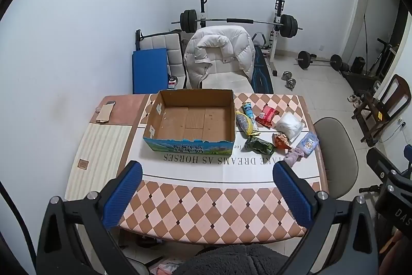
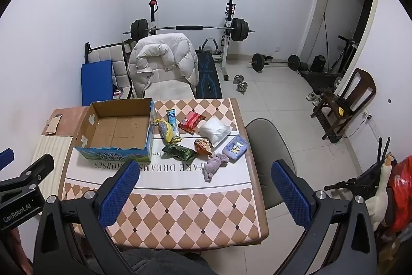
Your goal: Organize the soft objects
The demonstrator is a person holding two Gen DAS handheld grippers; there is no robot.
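Observation:
An open, empty cardboard box [image 1: 193,120] [image 2: 118,130] stands on the table. To its right lie several soft items: a red packet [image 1: 267,115] [image 2: 191,121], a white bag [image 1: 289,125] [image 2: 215,132], a green packet [image 1: 261,145] [image 2: 180,151], an orange packet [image 2: 203,146], a purple cloth [image 1: 293,156] [image 2: 215,164], a blue star pouch [image 1: 307,143] [image 2: 235,148], and a yellow-tied bundle [image 2: 167,132]. My left gripper [image 1: 207,193] is open and empty above the table's near edge. My right gripper [image 2: 206,193] is open and empty, short of the items.
A grey chair [image 2: 270,143] stands at the table's right side. A chair with a white jacket [image 1: 219,53] is behind the table. Weights and a barbell rack [image 1: 239,22] fill the back of the room. A phone and card [image 1: 105,111] lie at the table's far left.

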